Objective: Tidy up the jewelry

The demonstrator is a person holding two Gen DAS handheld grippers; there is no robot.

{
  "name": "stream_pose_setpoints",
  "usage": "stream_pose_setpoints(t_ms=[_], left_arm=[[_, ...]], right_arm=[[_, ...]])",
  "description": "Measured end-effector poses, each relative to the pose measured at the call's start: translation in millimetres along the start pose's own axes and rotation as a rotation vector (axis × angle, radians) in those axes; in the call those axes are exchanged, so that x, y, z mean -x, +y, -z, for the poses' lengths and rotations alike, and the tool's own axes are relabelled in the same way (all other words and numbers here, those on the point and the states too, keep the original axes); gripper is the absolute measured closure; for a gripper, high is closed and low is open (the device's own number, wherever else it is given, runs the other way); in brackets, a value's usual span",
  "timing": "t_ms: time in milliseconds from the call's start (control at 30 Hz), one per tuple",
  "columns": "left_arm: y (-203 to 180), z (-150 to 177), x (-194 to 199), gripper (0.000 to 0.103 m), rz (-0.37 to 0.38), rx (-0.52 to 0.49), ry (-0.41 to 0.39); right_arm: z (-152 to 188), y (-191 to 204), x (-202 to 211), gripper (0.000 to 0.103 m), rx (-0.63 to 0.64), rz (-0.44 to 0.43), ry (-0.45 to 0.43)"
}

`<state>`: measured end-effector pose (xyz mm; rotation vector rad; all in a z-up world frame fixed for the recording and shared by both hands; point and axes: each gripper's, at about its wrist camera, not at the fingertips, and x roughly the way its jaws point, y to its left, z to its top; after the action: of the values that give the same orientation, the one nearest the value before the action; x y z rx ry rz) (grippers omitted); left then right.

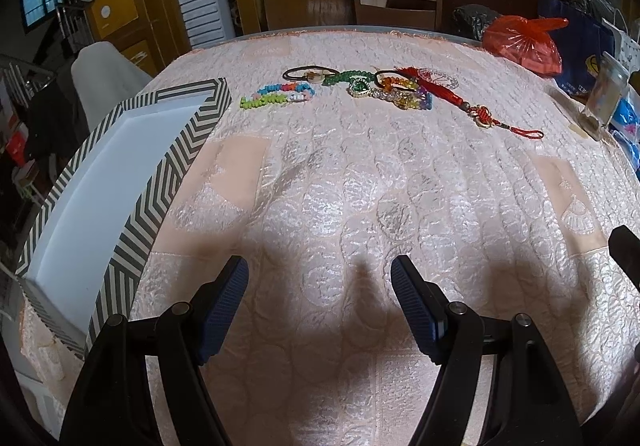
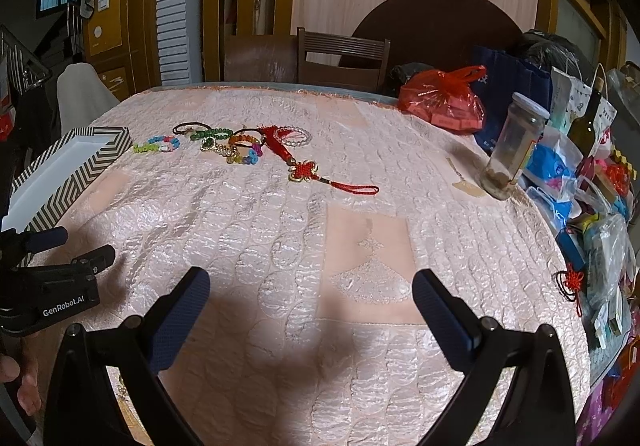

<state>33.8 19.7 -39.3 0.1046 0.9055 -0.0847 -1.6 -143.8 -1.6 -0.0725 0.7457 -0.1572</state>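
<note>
Several pieces of jewelry lie in a row at the far side of the pink table: a pastel bead bracelet [image 1: 280, 93] [image 2: 158, 145], a green bead bracelet [image 1: 345, 78] [image 2: 212, 133], a multicoloured bead bracelet [image 1: 408, 95] [image 2: 244, 151], a clear bead bracelet [image 2: 297, 136] and a red tassel with a knot charm [image 1: 472, 107] [image 2: 312, 167]. A striped box with a white inside [image 1: 116, 173] [image 2: 64, 169] stands at the left. My left gripper [image 1: 320, 286] [image 2: 76, 244] is open and empty near the front edge. My right gripper [image 2: 312, 294] is open and empty, to its right.
A glass jar [image 2: 516, 149] stands at the right, beside a red plastic bag [image 1: 524, 43] [image 2: 444, 97] and a heap of bags and packets [image 2: 592, 213]. A second red knot charm [image 2: 572, 284] lies at the right edge. A wooden chair [image 2: 344, 57] stands behind the table.
</note>
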Motion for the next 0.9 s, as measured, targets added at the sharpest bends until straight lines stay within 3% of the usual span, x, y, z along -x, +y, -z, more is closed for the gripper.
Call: stream_pose_setpoints(t_ms=[400,600,767,900], left_arm=[[4,-3,-13,0.054,0.003,-0.015,0.012],[20,-27,-40,0.054,-0.045,-0.057,0.01],[31,-52,-74,0.054,-0.055,-0.098,0.02],[37,-83,-98,0.055,0.012,-0.097,0.035]], right_arm=[[-1,-4,-5,0.0,-0.018,-0.011,0.013],[-39,-7,-23,0.0,0.024,-0.075,0.022],[-74,-6,-60,0.0,0.067,-0.113,0.041],[-90,-9,-107,0.0,0.072,-0.114,0.103]])
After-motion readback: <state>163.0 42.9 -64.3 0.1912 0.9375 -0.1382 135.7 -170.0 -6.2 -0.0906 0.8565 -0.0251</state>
